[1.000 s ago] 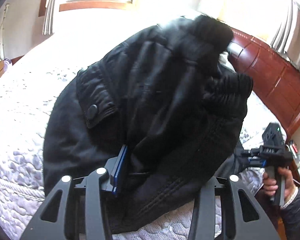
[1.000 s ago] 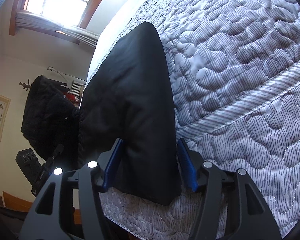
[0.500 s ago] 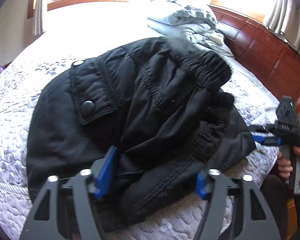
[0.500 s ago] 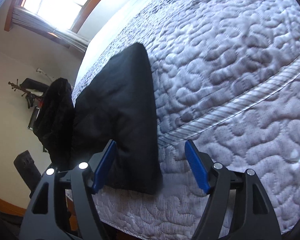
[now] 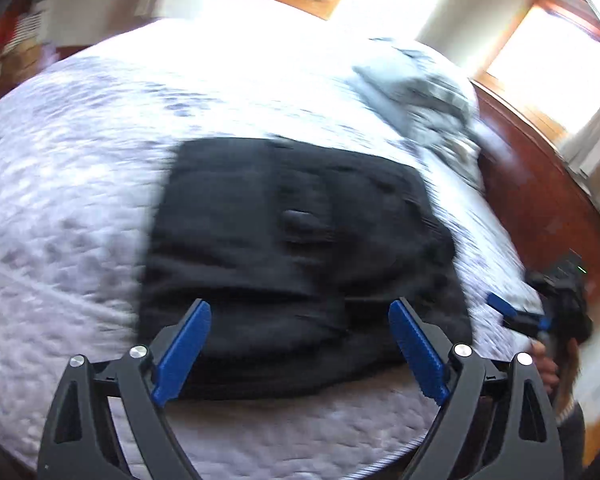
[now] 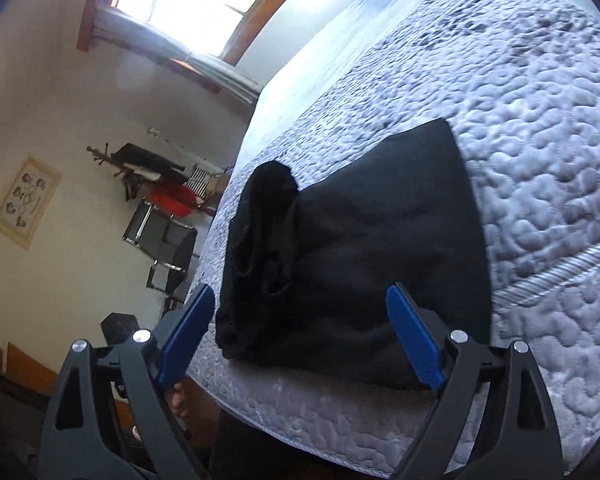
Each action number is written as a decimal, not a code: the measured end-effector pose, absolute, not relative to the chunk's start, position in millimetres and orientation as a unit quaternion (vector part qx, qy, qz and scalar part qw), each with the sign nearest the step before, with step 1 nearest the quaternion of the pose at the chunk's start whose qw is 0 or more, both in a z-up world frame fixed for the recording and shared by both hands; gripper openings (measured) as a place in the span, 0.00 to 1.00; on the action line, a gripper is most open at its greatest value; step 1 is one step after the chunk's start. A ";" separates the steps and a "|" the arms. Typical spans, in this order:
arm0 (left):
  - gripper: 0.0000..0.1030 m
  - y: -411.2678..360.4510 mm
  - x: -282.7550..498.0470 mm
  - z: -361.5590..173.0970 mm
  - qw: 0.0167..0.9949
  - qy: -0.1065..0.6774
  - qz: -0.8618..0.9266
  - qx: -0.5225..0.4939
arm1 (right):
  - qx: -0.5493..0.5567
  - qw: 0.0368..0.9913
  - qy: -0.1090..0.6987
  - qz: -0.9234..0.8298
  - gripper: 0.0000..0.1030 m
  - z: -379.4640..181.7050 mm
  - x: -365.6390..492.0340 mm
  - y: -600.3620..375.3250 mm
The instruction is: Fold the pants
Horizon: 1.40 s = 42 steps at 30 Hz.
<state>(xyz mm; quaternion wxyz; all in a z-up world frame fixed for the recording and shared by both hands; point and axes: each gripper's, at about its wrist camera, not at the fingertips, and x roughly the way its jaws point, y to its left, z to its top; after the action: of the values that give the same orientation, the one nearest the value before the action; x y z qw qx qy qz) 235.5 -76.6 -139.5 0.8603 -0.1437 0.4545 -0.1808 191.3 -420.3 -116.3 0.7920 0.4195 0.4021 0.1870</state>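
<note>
A: What did the left gripper (image 5: 300, 350) have hold of?
B: Nothing. Its blue pads (image 5: 182, 354) stood wide apart above the near edge of the black pants (image 5: 292, 248), gripping no cloth.
A: And the right gripper (image 6: 300, 338)?
B: The same: spread wide, holding nothing, with the pants lying past its tips.
A: Where were the pants?
B: Folded into a compact bundle on the quilted bed (image 5: 60, 208), close to its near edge.
A: Anything farther off?
B: A grey heap of bedding (image 5: 424, 92) towards the wooden headboard (image 5: 548, 208), and bright windows (image 5: 552, 64) behind. The left view was blurred.
</note>
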 end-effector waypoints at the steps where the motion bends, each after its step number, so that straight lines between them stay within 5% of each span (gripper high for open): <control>1: 0.89 -69.4 237.1 -143.9 0.859 0.460 -0.165 -0.149 | 0.420 0.788 0.406 0.197 0.86 -117.6 195.7 -412.1; 24: 0.91 -42.5 234.4 -184.0 0.835 0.518 -0.108 -0.153 | 0.436 0.725 0.468 0.256 0.86 -139.7 278.5 -317.4; 36: 0.92 -41.3 231.7 -191.0 0.826 0.529 -0.114 -0.159 | 0.438 0.728 0.473 0.235 0.65 -147.8 287.1 -302.7; 42: 0.93 -44.1 229.9 -191.8 0.822 0.535 -0.116 -0.154 | 0.447 0.722 0.479 0.224 0.38 -153.6 288.7 -305.3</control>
<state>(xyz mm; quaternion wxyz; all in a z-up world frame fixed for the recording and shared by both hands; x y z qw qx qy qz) 229.9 -44.1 -191.8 0.8224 -0.1543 0.5352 -0.1156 288.7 -305.3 -153.6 0.7219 0.4471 0.4786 0.2235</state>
